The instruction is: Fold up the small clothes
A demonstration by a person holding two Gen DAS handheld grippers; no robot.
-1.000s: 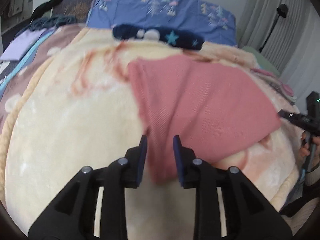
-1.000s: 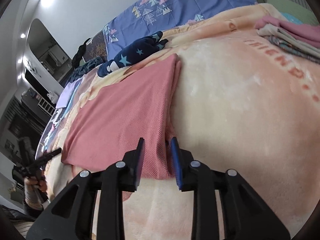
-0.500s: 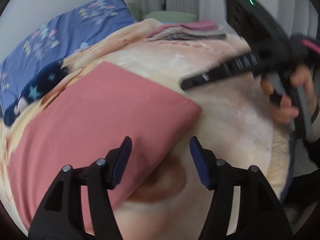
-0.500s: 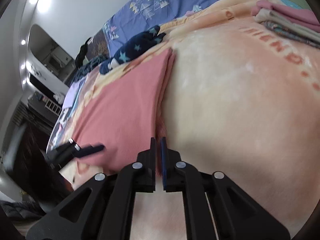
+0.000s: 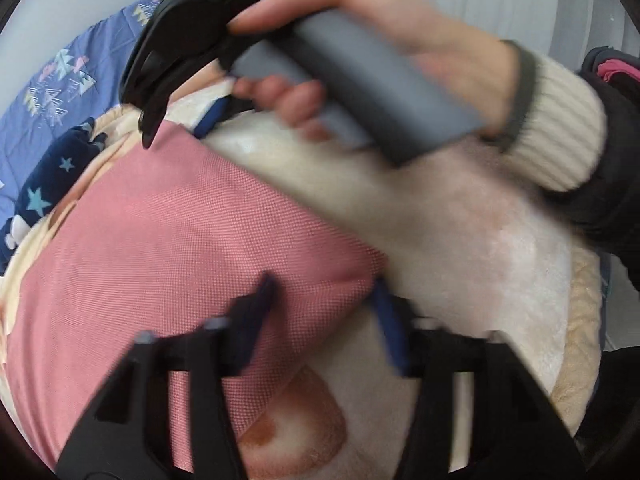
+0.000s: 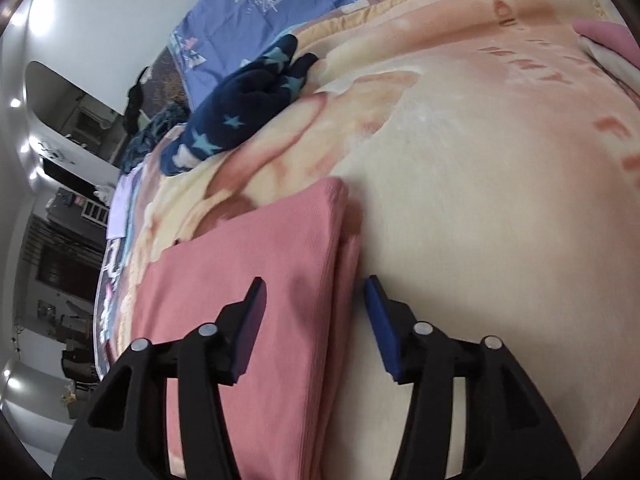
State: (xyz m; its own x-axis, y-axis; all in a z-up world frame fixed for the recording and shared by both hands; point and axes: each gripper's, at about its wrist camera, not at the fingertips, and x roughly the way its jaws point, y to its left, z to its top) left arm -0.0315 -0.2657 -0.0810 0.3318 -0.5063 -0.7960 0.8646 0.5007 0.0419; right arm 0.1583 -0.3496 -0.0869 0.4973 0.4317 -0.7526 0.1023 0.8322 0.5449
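Bed blanket [image 6: 500,208]: a big soft cream and peach blanket covers the bed, and all the clothes lie on it
Blue bedding [image 6: 280,4]: it lies at the far end, with little tree shapes on it
Pink cloth [image 5: 172,248]: this is the small piece being folded; it lies flat on the blanket, in layers, with stacked edges showing along one side in the right wrist view [image 6: 248,312]
Dark star cloth [image 6: 244,108]: a crumpled navy piece with stars, lying past the pink cloth, not touching it, not folded yet
Folded pile [image 6: 608,40]: only a pink and pale corner shows at the far right edge
Right hand [image 5: 384,40]: it grips the grey handle of the right gripper, above the far corner of the pink cloth
Left gripper [image 5: 324,312]: the fingers are spread apart and hold nothing; the near corner of the pink cloth sits between them, a bit blurry
Right gripper [image 6: 312,320]: spread apart too, holding nothing; the layered side edge of the pink cloth sits between its fingers
Step now, my guess: both grippers are lined up on the pink cloth, ready to grab for one more fold
Next move, my guess: squeeze both grippers on all the layers together, lift a little, then bring one end over the other so the edges match
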